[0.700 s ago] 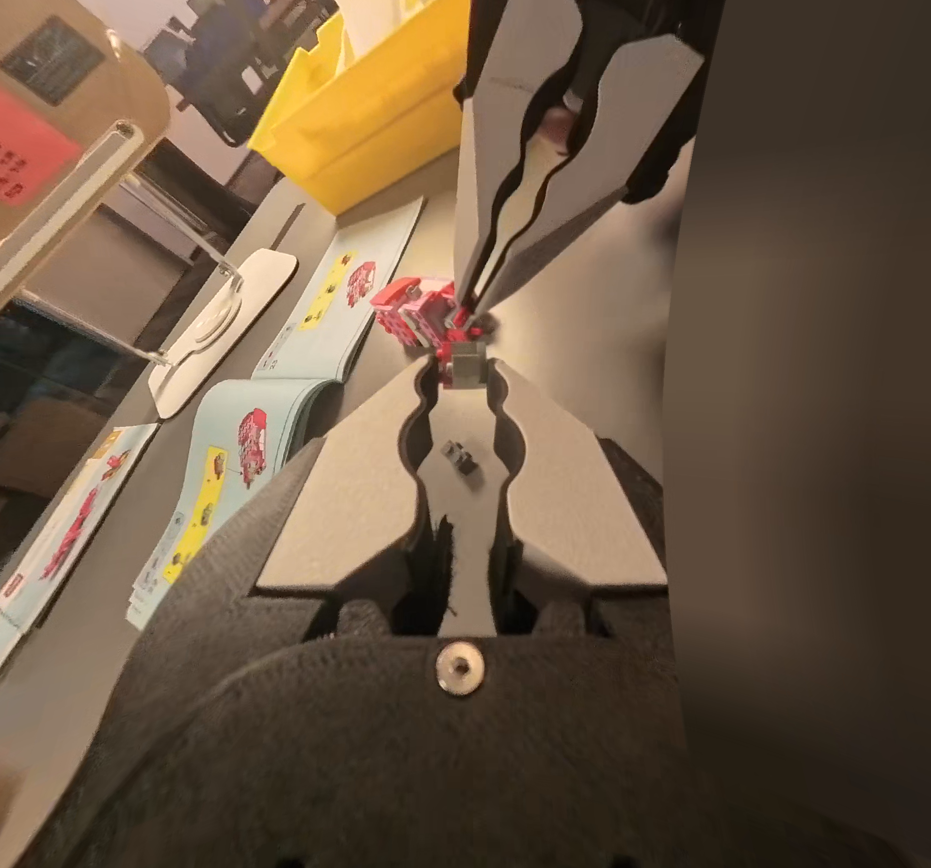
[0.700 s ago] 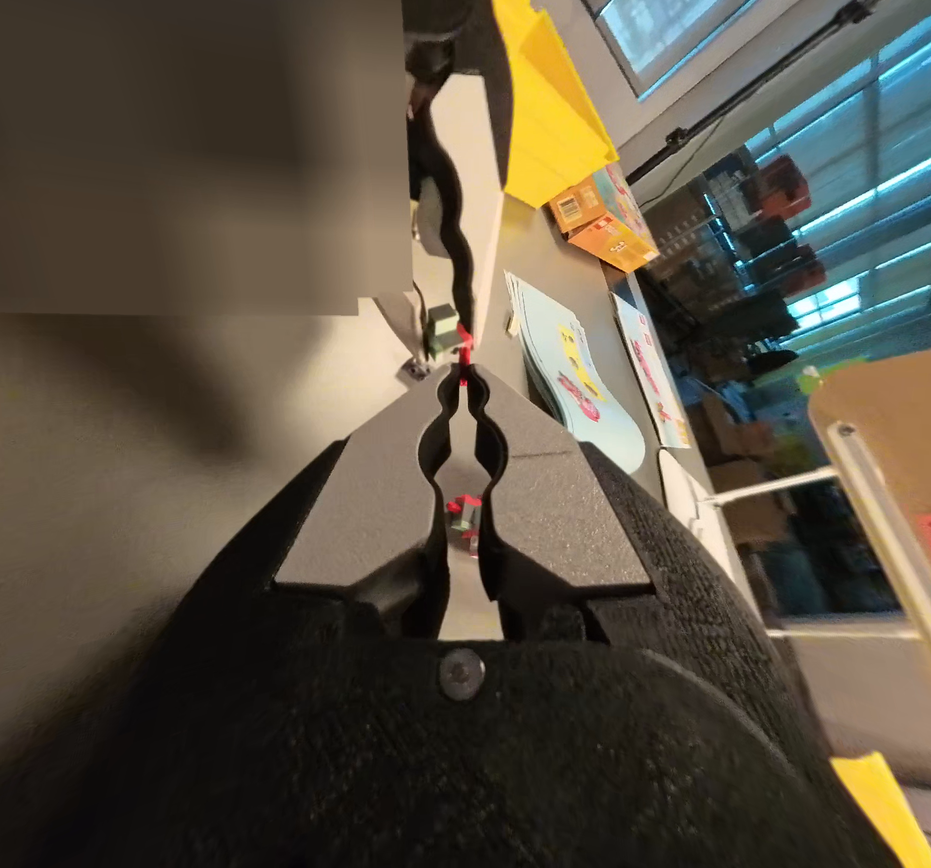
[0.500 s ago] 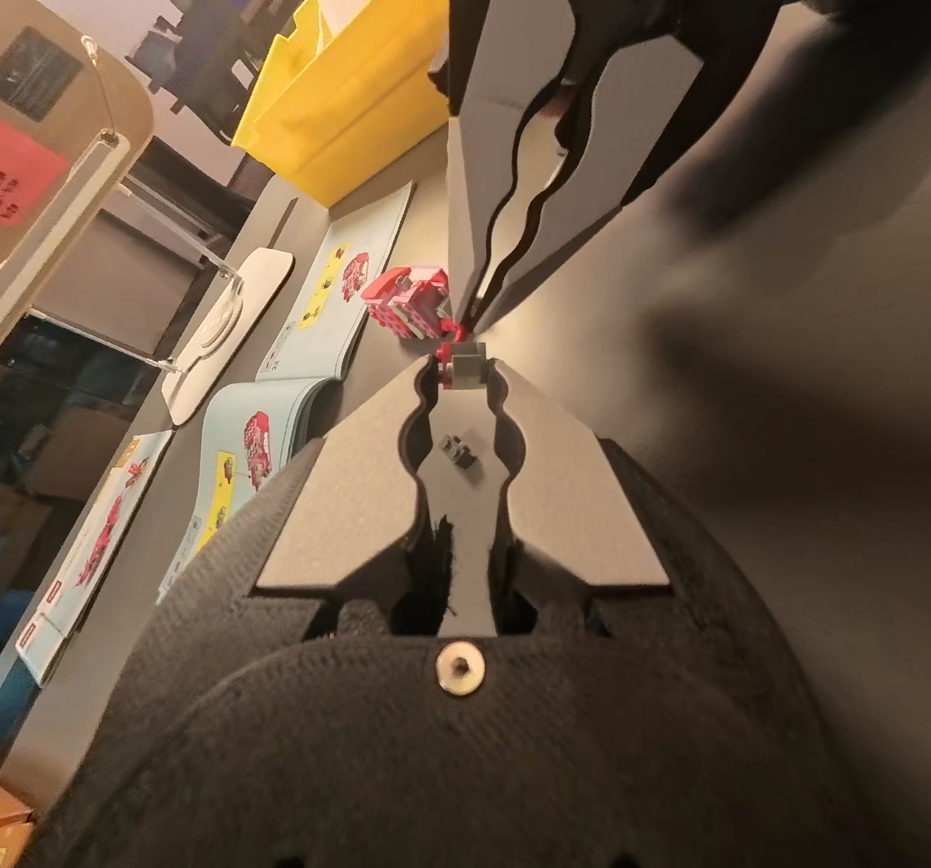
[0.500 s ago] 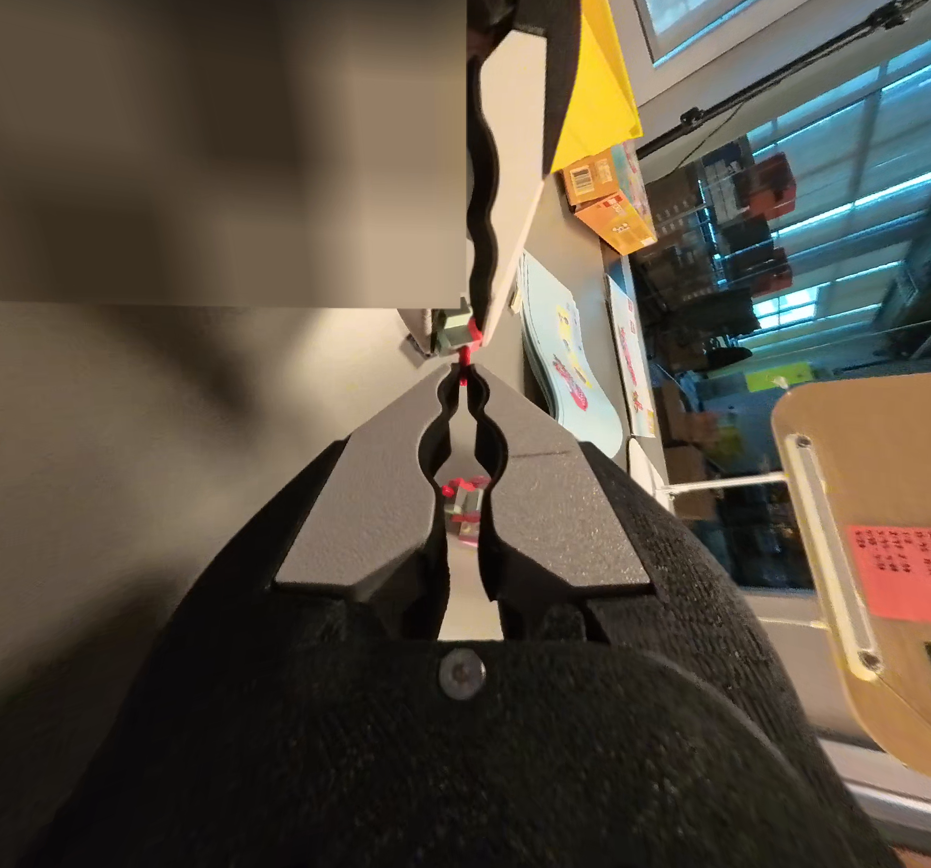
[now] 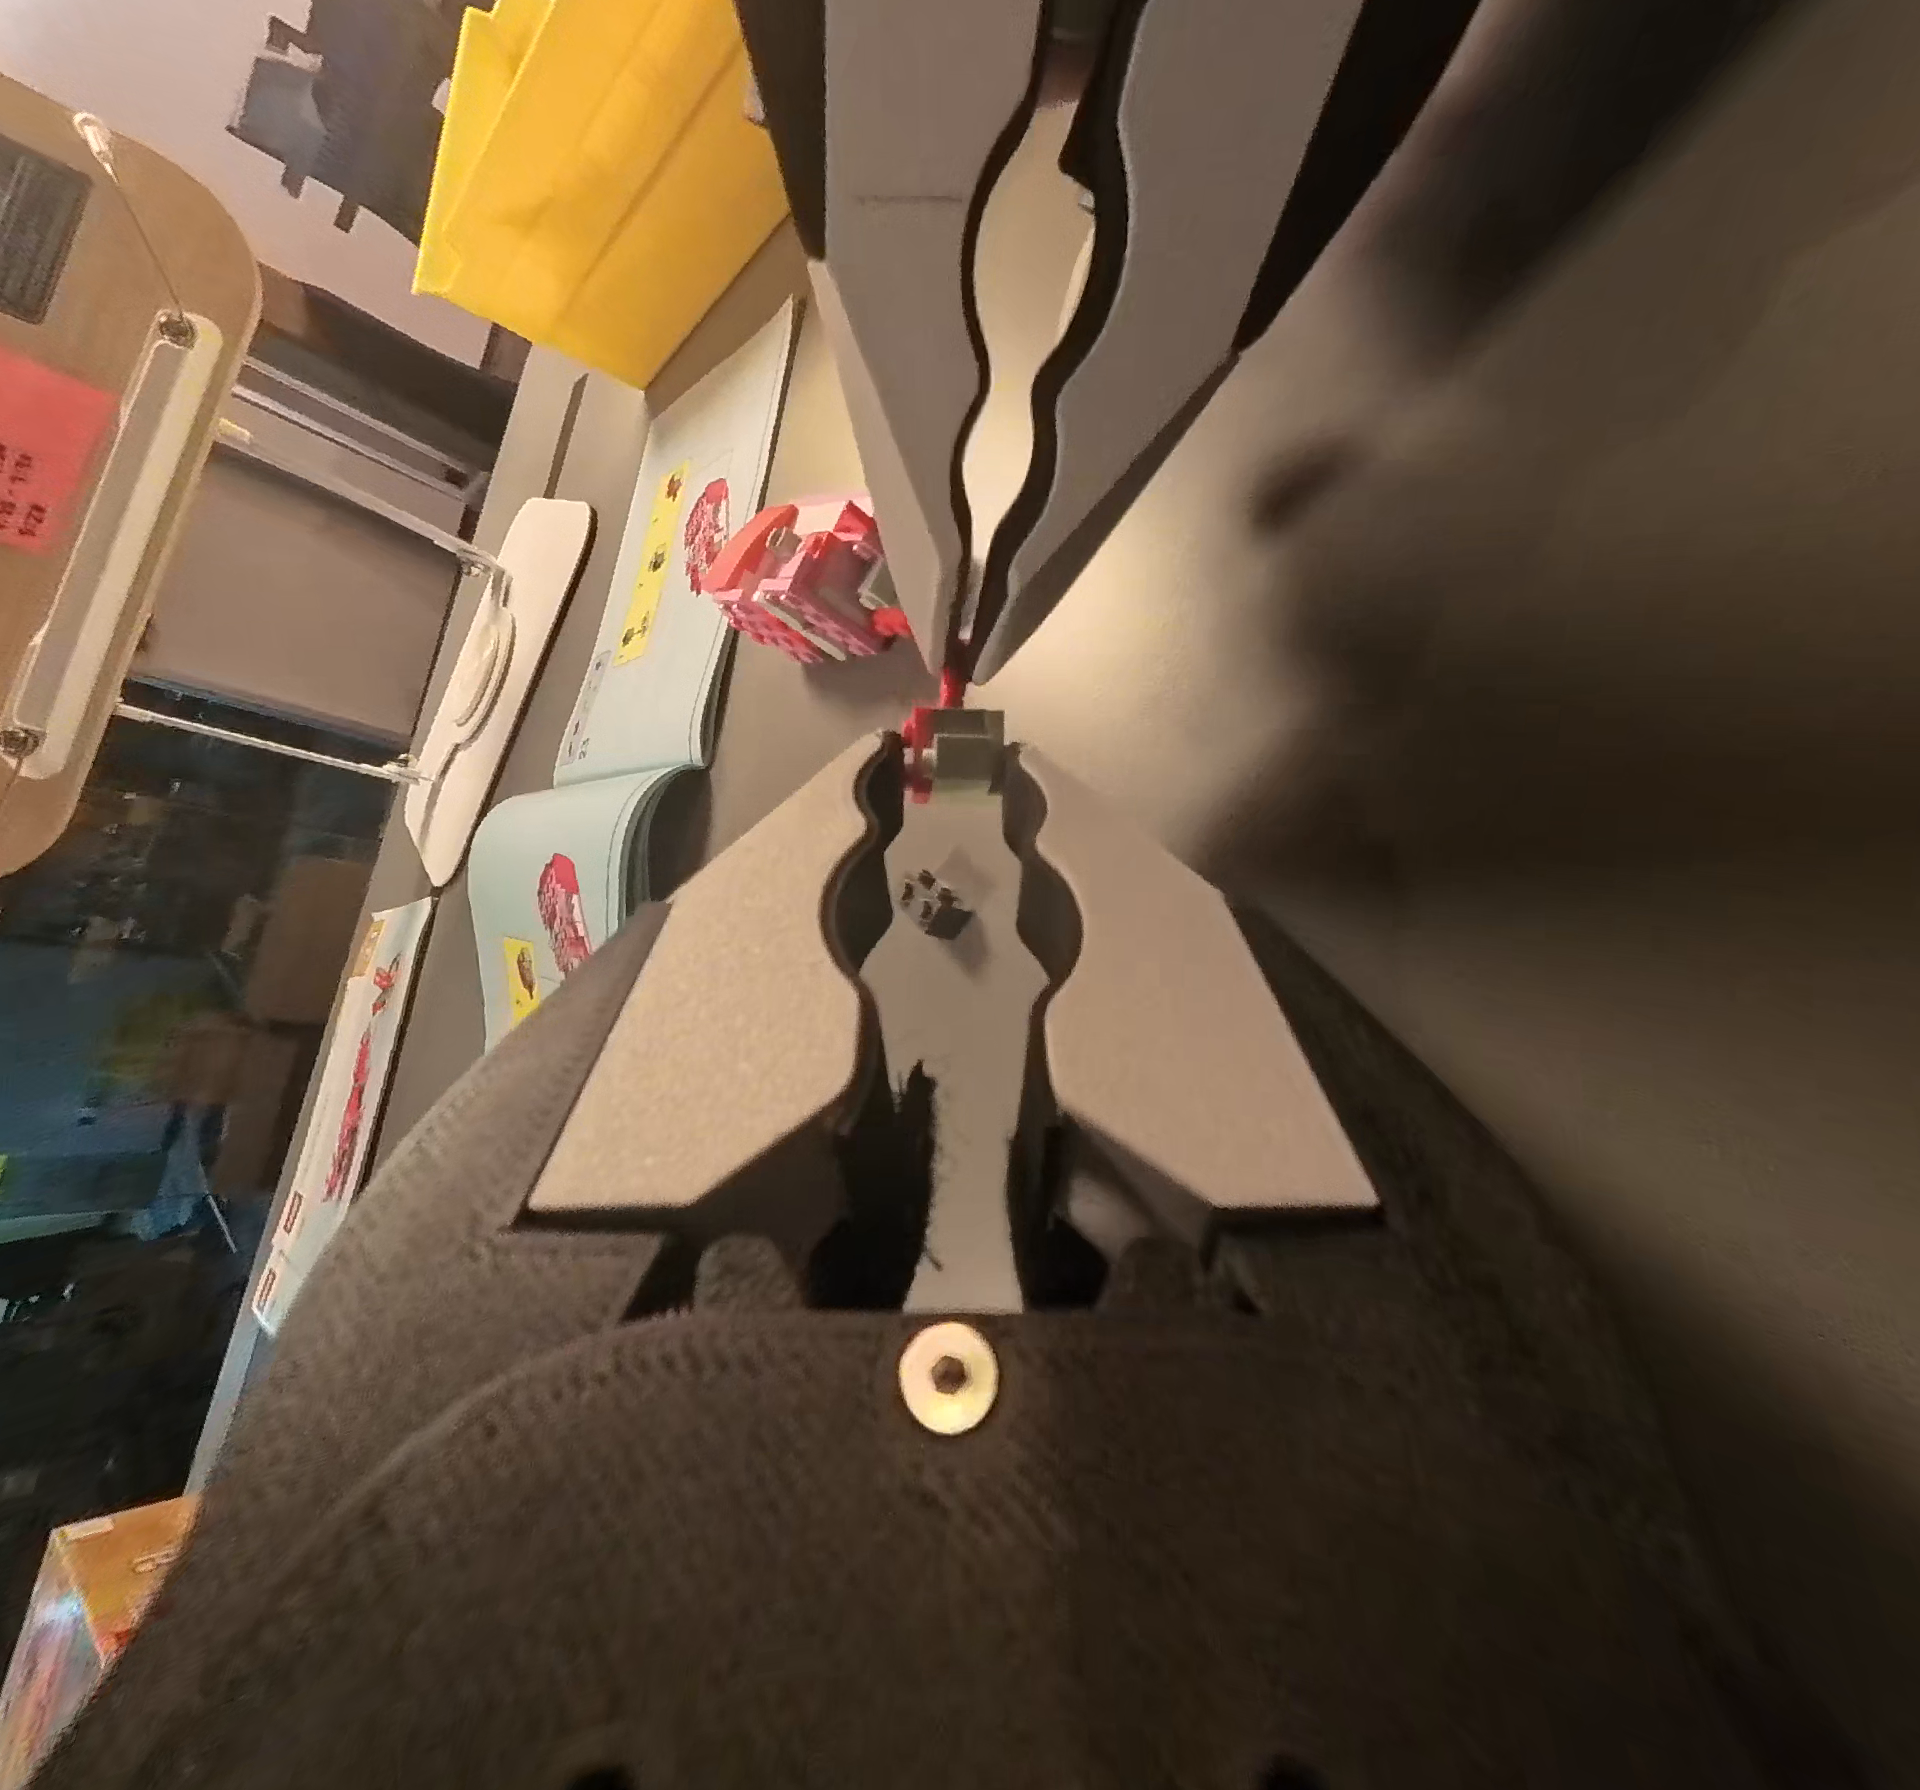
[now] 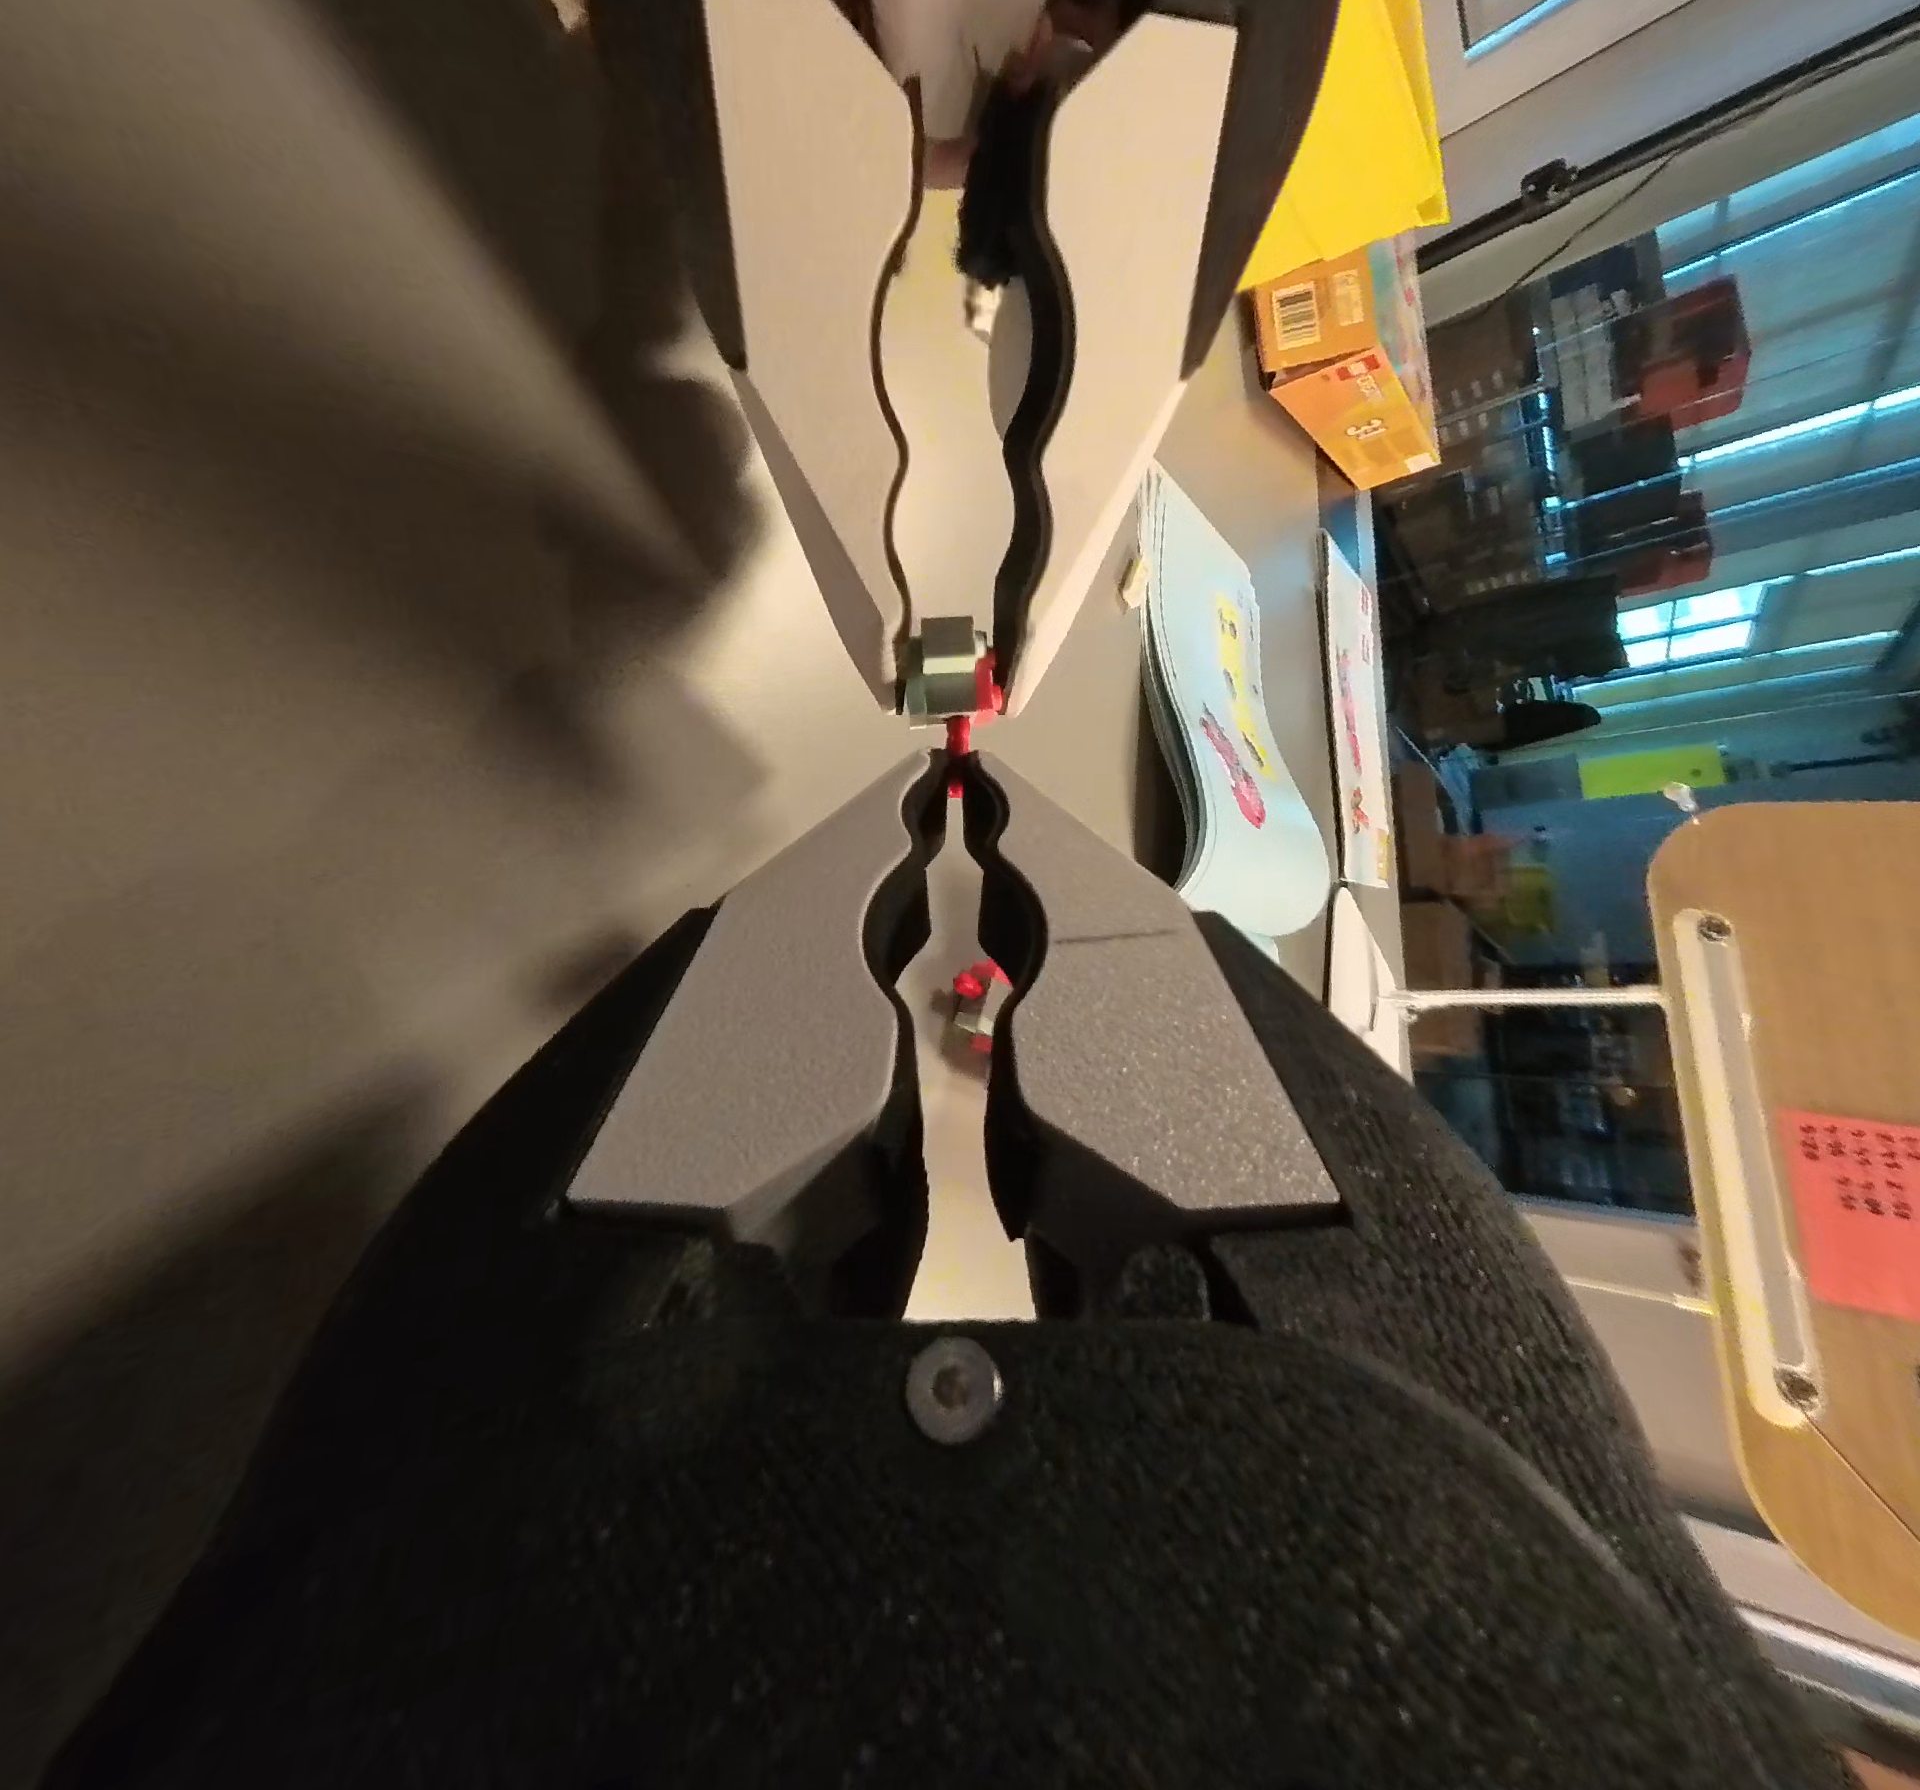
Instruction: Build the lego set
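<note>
The grey tabletop point(image 5: 1195, 452) carries everything here, and the largest thing on it is the yellow plastic bin point(image 5: 582, 140) at the far edge; from this angle only its outer wall shows, so what lies inside cannot be told. Near it in the right wrist view stands an orange cardboard box point(image 6: 1340, 369), shut. Pale blue instruction booklets point(image 5: 665, 597) lie open beside a partly built pink and red brick model point(image 5: 800, 587), and a white flat stand base point(image 5: 499, 680) sits past them. Smaller still, a dark studded brick point(image 5: 938, 901) lies loose on the tabletop under the left gripper. The left gripper point(image 5: 951, 753) is clamped on a small grey block with a red clip piece on its side point(image 5: 966, 753), both pads pressing on it. The right gripper point(image 6: 951, 774) is clenched on a thin red peg point(image 6: 956, 761) that runs straight into that red clip. The two grippers meet tip to tip above the tabletop, joined through these pieces; the work in hand looks like fitting or parting peg and block, which would call for a steady pull or push along the peg's line.
</note>
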